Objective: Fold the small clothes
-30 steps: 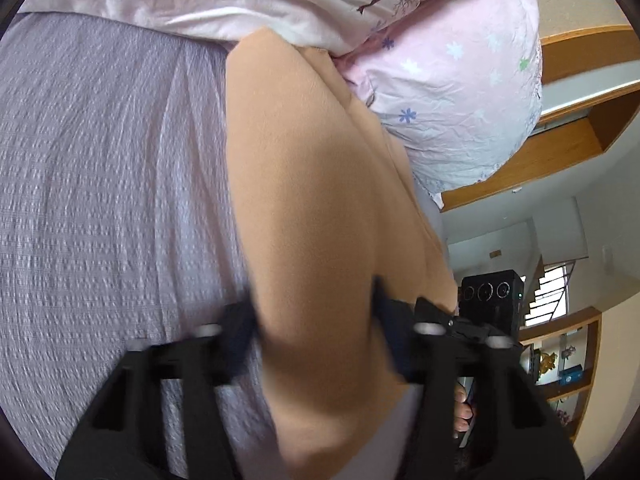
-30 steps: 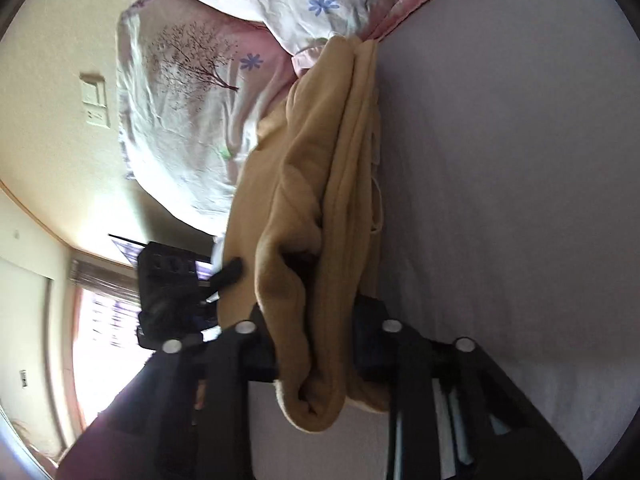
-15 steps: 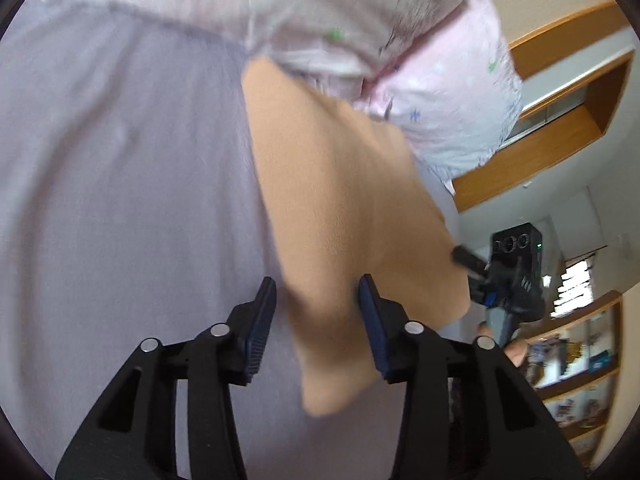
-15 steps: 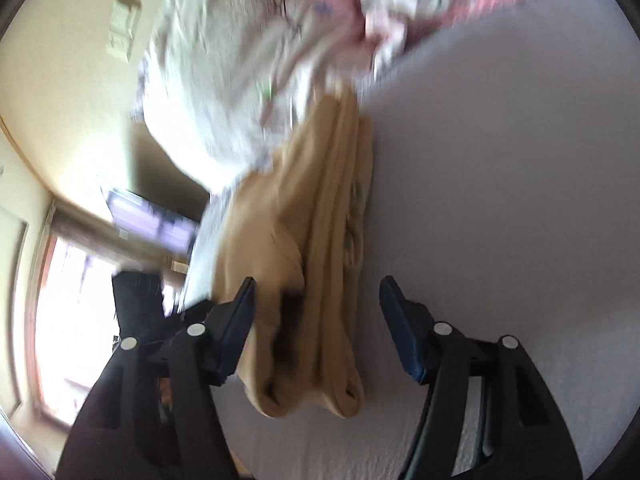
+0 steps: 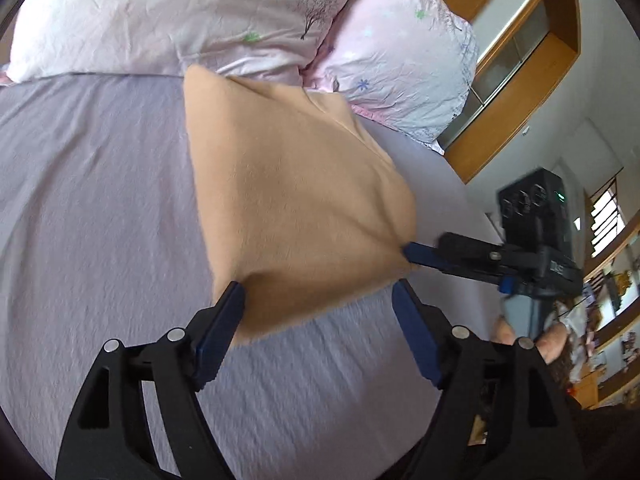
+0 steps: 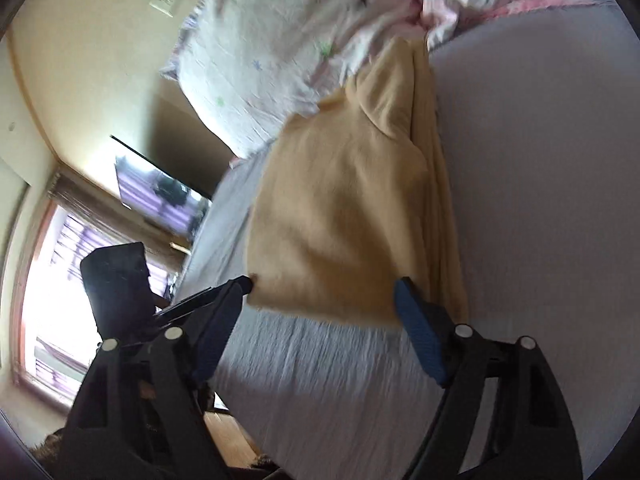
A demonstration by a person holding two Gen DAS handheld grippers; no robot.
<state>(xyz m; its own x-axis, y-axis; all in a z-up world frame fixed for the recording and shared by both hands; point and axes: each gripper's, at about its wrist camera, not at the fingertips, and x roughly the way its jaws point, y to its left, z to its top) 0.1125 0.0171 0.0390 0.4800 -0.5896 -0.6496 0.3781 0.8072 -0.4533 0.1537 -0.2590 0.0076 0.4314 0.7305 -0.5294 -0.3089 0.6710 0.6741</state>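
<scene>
tan folded garment (image 5: 296, 200) lies flat, no legible writing.

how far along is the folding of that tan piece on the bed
Looks nearly done: the tan garment lies folded in layers on the lilac sheet, its far end against the pillows. Nothing is in hand; the left gripper and right gripper are both open at its near edge. Left: perhaps one more fold or tidying.
</scene>
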